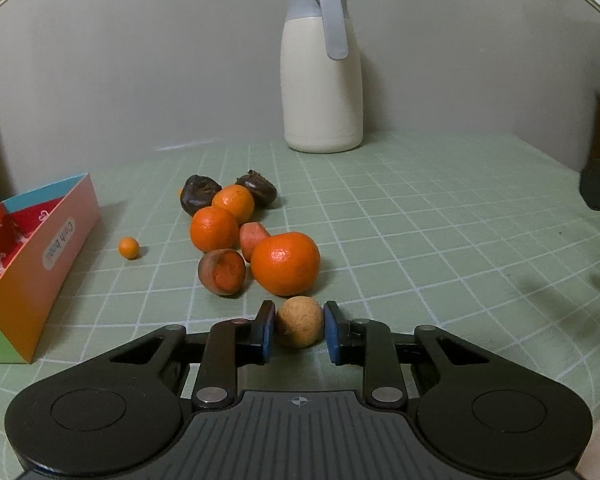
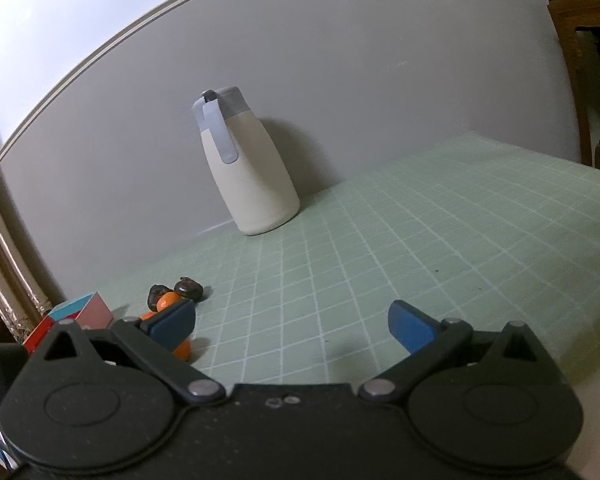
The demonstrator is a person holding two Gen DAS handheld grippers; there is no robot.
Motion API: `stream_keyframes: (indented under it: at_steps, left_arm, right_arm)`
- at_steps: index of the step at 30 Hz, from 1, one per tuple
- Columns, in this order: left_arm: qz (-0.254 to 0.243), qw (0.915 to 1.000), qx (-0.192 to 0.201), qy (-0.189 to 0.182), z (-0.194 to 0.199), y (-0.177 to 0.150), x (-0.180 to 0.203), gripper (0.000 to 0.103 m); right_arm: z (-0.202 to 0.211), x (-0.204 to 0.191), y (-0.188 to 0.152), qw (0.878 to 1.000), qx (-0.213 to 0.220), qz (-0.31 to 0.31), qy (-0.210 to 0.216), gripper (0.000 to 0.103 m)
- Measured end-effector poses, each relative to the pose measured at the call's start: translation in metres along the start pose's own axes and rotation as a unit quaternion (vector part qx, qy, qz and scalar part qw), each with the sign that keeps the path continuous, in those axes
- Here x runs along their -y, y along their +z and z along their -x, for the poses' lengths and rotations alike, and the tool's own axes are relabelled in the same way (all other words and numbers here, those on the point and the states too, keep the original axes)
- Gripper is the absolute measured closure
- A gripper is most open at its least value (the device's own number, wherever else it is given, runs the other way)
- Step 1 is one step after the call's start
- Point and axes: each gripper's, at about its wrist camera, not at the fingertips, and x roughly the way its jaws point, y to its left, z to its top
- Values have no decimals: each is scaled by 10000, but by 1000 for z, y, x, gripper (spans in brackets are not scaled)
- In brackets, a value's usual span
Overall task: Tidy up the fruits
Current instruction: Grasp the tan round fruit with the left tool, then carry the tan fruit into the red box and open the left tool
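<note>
Left tongs (image 1: pixel 299 326) are drawn in narrow around a small round tan fruit (image 1: pixel 299 321), which sits on the counter (image 1: pixel 420 240) between the two blue pads; both pads look to be touching its sides. Just beyond the tips lies the fruit pile. Nearest is a large orange (image 1: pixel 286 263), and beside it, toward the counter's left edge, a brownish fruit with its orange flesh exposed (image 1: pixel 222 272). Behind these sit a pinkish piece (image 1: pixel 253 238), two more oranges (image 1: pixel 214 229) (image 1: pixel 233 202), and then two dark, shrivelled fruits (image 1: pixel 198 193) (image 1: pixel 258 187) at the back of the pile. A tiny orange fruit (image 1: pixel 129 247) lies apart from the pile, between it and a colourful open box (image 1: pixel 40 264) that stands near the left edge. Far back, against the grey wall, a cream jug with a grey lid and handle (image 1: pixel 322 76) stands upright.

Right tongs (image 2: pixel 294 330) hang wide open over bare green gridded cloth, holding nothing and touching nothing between the pads. In that view the left blue pad (image 2: pixel 174 322) partly covers the fruit pile, of which the dark fruits (image 2: pixel 188 287) and bits of orange show. The box's corner (image 2: pixel 94 308) peeks out near the left edge, and the jug (image 2: pixel 248 168) stands by the wall at the back edge.
</note>
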Motion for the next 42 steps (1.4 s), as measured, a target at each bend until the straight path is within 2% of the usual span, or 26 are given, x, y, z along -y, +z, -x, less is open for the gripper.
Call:
stream_keyframes:
  at_steps: [7, 13, 18, 22, 27, 32, 36, 42]
  left_arm:
    - [78, 9999, 73, -5, 6, 3, -10, 77]
    - [76, 9989, 396, 225, 24, 14, -31, 77]
    - [242, 9945, 714, 725, 40, 29, -76, 77]
    - [389, 9881, 783, 1269, 43, 37, -125, 77]
    - [892, 9784, 496, 1795, 31, 37, -194, 77]
    - [1520, 9688, 0, 1960, 12, 28, -249, 77]
    - [1815, 9622, -308, 2008, 4, 18, -275, 77]
    - [1743, 9569, -453, 2277, 2, 10, -286, 77]
  right_arm:
    - [-6, -8, -2, 9999, -94, 111, 19, 0]
    - [-14, -21, -4, 9994, -191, 295, -5, 0]
    - [-23, -36, -8, 9987, -311, 402, 82, 0]
    - [-34, -56, -14, 9968, -407, 664, 182, 0]
    - [-49, -84, -24, 9942, -553, 847, 361, 0]
    - [-66, -111, -36, 9897, -734, 1129, 488, 0]
    - [-78, -127, -43, 9864, -832, 1292, 583, 0]
    - [-85, -139, -47, 9837, -895, 1399, 686, 0]
